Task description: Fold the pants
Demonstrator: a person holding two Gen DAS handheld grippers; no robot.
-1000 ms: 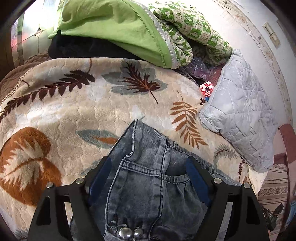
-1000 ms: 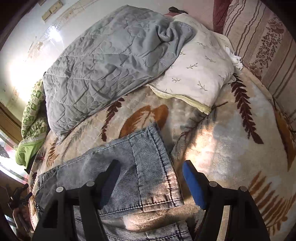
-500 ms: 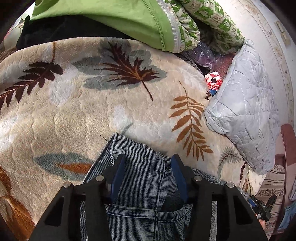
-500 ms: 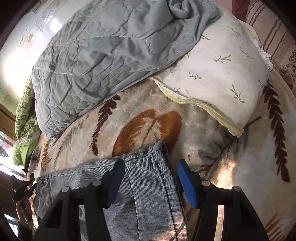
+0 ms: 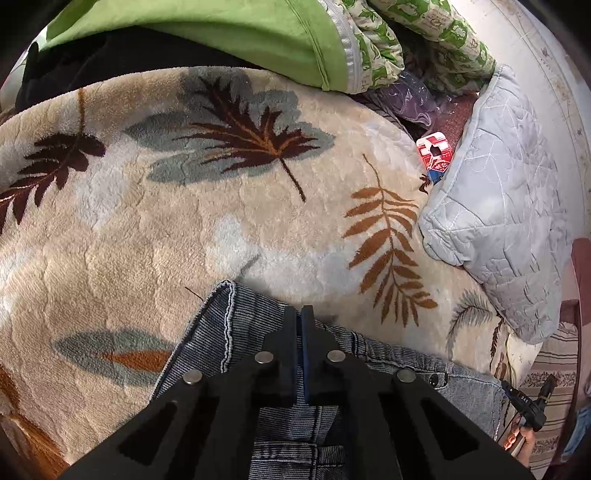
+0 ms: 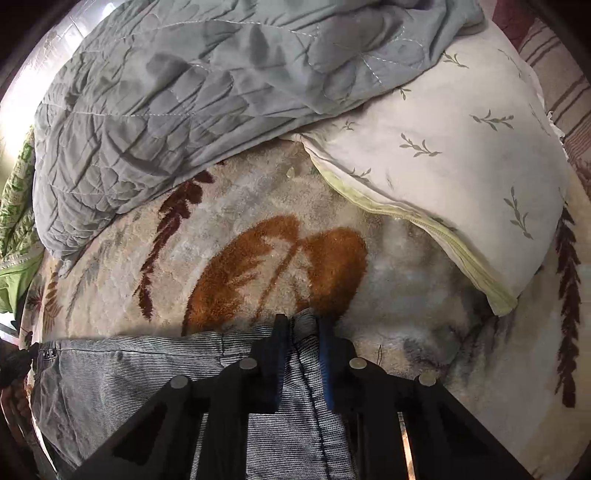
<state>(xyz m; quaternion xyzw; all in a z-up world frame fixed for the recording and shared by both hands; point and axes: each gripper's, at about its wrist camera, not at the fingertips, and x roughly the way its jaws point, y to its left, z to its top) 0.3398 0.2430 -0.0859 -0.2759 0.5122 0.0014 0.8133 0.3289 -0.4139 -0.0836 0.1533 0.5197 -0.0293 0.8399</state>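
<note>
Blue-grey denim pants (image 5: pixel 218 332) lie on a beige leaf-print blanket (image 5: pixel 147 240). In the left wrist view my left gripper (image 5: pixel 298 314) is shut on the far edge of the pants, its blue pads pressed together. In the right wrist view my right gripper (image 6: pixel 301 325) is shut on the other end of the pants (image 6: pixel 129 369), with a fold of denim pinched between its pads. The cloth under both grippers is hidden by their black bodies.
A grey quilted blanket (image 6: pixel 184 92) and a white leaf-print pillow (image 6: pixel 461 155) lie beyond the pants. A green quilt (image 5: pixel 258 33), a red packet (image 5: pixel 436 155) and the grey quilt's corner (image 5: pixel 498 221) sit at the far side.
Both grippers went from wide open to shut on the far edge of the pants. Both moved forward, so less denim shows ahead of them.
</note>
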